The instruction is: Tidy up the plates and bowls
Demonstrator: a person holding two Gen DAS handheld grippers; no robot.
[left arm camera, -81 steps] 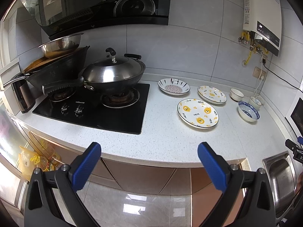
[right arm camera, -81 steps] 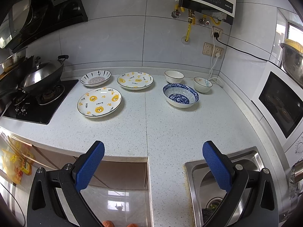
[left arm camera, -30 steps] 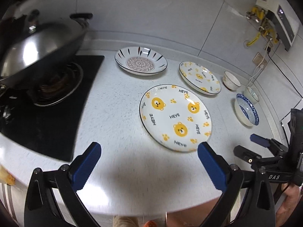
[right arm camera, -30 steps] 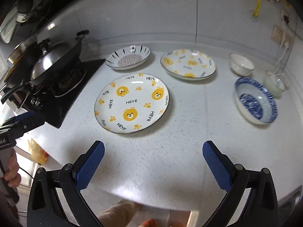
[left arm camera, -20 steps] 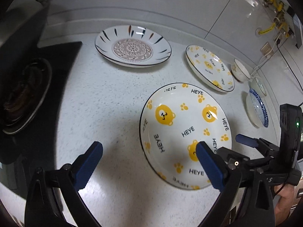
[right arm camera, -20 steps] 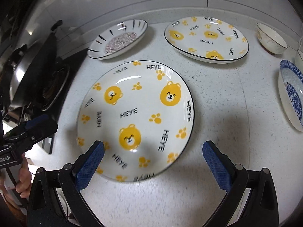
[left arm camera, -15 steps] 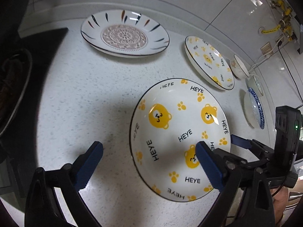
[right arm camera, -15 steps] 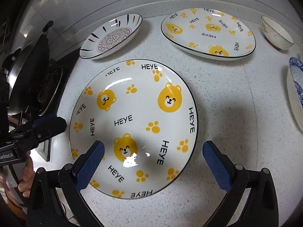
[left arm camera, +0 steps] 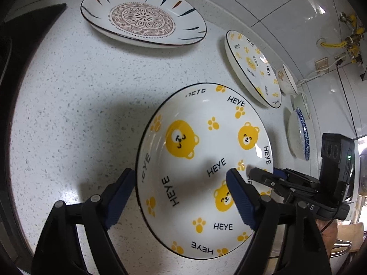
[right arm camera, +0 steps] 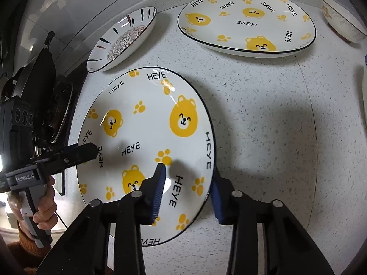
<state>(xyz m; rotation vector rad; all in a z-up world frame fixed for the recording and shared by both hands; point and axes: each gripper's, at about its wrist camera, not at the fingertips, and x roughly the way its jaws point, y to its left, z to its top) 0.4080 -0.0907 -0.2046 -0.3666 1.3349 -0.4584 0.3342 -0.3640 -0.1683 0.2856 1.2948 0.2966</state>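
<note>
A white speckled stone countertop [left arm camera: 75, 87] fills both views. On it, nearest the cameras, lies a large round white plate with yellow bear faces, paw prints and "HEYE" lettering [left arm camera: 206, 160].

The left gripper [left arm camera: 179, 197] straddles this plate's left rim, one blue pad outside on the counter and one over the plate's inside, jaws fairly wide with no visible grip. The right gripper [right arm camera: 188, 190] straddles the right rim with a narrower gap; whether its pads touch the plate cannot be told.

Behind sit a second bear-patterned plate [right arm camera: 247, 20] and a white plate with a brown floral centre and dark dashes [left arm camera: 142, 18].

Only the left view shows a blue-and-white patterned bowl [left arm camera: 298, 135]. Only the right view shows a dark wok [right arm camera: 39, 80] and the bare hand [right arm camera: 43, 208] holding the left gripper's handle.
</note>
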